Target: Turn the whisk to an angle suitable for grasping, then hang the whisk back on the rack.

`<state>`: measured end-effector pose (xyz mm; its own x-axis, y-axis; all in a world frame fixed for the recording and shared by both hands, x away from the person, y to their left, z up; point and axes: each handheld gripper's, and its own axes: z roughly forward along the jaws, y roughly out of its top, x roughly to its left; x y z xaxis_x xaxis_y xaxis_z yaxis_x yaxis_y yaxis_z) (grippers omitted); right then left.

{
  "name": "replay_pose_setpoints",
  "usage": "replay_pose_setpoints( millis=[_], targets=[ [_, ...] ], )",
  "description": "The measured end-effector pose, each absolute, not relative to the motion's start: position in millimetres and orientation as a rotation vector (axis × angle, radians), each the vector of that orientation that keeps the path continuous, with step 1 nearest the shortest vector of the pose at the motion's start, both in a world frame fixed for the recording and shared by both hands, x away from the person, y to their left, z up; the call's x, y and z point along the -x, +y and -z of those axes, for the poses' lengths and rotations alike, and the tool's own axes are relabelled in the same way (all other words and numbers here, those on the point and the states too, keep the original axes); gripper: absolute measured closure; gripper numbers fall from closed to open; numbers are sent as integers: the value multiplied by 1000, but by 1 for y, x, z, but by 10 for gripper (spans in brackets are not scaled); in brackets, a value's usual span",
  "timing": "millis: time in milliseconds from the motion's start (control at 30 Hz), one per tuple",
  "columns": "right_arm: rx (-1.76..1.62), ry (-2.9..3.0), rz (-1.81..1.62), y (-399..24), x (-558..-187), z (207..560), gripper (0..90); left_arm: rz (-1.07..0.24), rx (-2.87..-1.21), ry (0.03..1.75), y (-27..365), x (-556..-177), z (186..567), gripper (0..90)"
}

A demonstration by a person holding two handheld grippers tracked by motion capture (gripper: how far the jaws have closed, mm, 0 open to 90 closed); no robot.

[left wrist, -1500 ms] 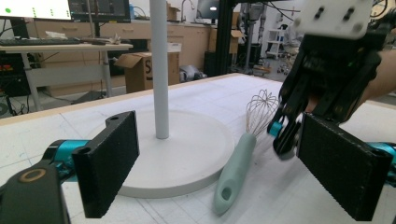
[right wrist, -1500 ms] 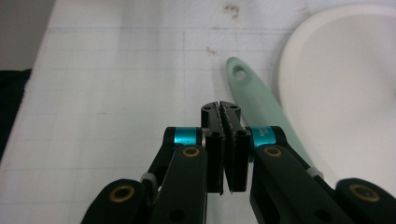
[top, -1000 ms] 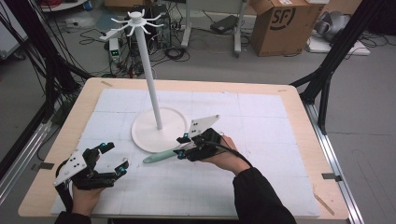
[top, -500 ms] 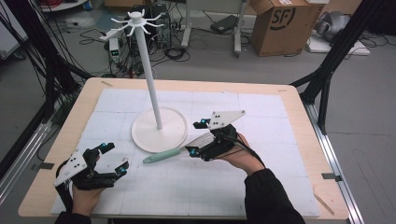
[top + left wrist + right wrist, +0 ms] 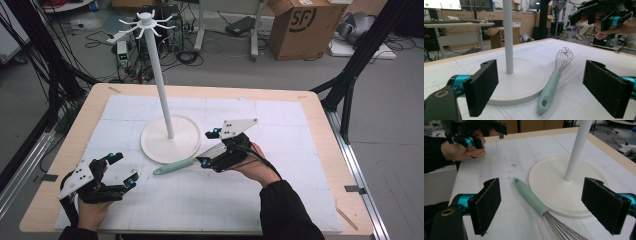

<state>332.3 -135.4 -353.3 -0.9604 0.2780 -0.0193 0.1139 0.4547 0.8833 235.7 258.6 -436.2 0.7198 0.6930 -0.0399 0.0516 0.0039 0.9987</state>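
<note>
One whisk [image 5: 187, 161] lies flat on the white mat [image 5: 280, 200], just beside the front edge of the round base [image 5: 170, 140] of a white stand [image 5: 159, 80]. Its handle is pale mint green, smooth and slightly tapered, with a rounded end pierced by a small hanging hole; in the left gripper view the handle [image 5: 549, 91] points toward the camera and the hole shows near its tip. The head is a balloon of thin silver wires [image 5: 563, 58], which fan out from the handle's far end and rest against the rim of the base. In the right gripper view the whisk [image 5: 531, 200] runs diagonally, handle end away from the camera, wires toward it, and lies between the two black pads without touching either.

The right gripper [image 5: 210, 149] hangs over the wire end of the whisk. Its jaws have just been opening and now stand spread wide, with the whisk on the mat between them and free of the pads. The left gripper [image 5: 122, 170] sits near the front left corner of the mat, well apart from the whisk, and its jaws are likewise spread wide with nothing between them. The stand's pole rises from the middle of the base to a ring of short hooks [image 5: 145, 22] at its top.
</note>
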Motion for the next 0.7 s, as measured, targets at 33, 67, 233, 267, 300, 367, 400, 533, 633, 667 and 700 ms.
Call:
replay_pose_setpoints(
  millis=[33,67,233,267,300,367,400,533,633,667,700],
  targets=[
    [-353,2550,-1506,-134,-333,355,154,-558,-1504,639,258,-236,436,136],
    [-344,2554,-1485,-132,-335,358,154,-556,-1504,641,258,-236,437,137],
    [-356,2603,-1404,-122,-345,371,159,-556,-1499,640,259,-236,436,137],
    [-340,2625,-1348,-116,-350,376,162,-556,-1499,640,259,-236,436,137],
    [-336,2641,-1326,-113,-352,378,167,-557,-1499,637,259,-236,436,137],
    [-320,2669,-1291,-105,-356,381,186,-555,-1496,637,259,-236,436,137],
    [-301,2676,-1269,-102,-358,382,198,-555,-1498,636,259,-236,436,137],
    [-251,2718,-1207,-86,-365,387,204,-558,-1493,635,260,-236,436,137],
    [-213,2753,-1132,-74,-368,391,225,-556,-1489,632,259,-236,436,137],
    [-213,2753,-1132,-74,-368,391,225,-556,-1489,632,259,-236,436,137],
    [-190,2774,-1076,-68,-369,394,246,-556,-1489,631,259,-236,436,137]
  ],
)
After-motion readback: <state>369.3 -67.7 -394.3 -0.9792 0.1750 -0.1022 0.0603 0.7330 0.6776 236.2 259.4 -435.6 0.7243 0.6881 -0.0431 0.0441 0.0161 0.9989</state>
